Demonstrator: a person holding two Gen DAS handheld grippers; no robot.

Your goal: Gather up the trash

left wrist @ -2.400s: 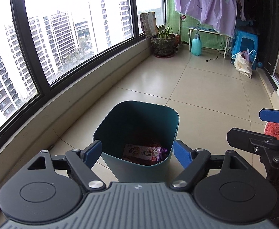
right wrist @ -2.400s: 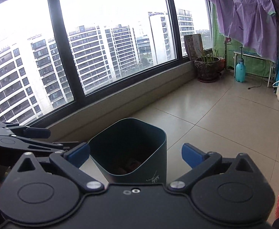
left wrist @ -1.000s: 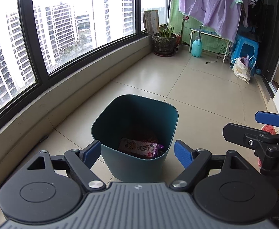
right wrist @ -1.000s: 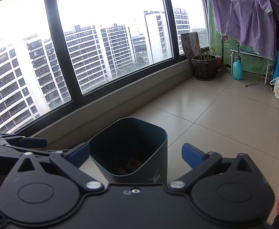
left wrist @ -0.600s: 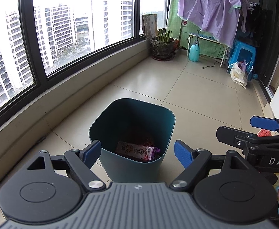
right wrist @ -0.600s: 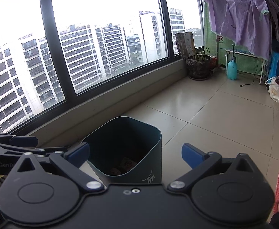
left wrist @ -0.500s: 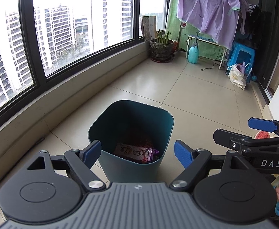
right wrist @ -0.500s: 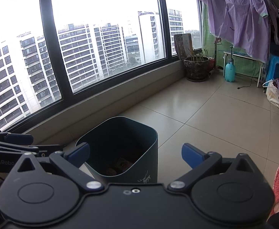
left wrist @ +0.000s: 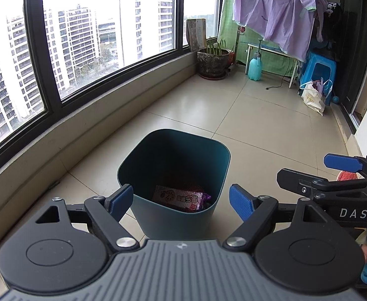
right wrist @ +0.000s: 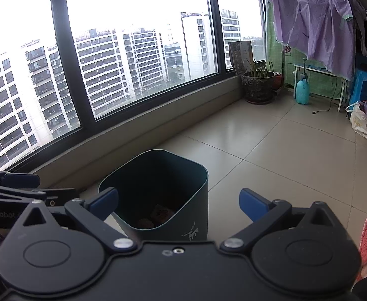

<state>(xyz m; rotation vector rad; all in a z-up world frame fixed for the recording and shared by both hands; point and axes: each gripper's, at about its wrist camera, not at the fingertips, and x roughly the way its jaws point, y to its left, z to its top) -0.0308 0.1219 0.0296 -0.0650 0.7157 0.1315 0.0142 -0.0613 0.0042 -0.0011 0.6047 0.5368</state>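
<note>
Hovering both grippers, left and right, spread wide and empty above the bin; wrapper lies inside; if I dip carelessly I'd knock the bin over and spill it

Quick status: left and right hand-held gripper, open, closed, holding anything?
Left hand-held gripper: open, empty, above the teal trash bin.
Right hand-held gripper: open, empty.
</note>
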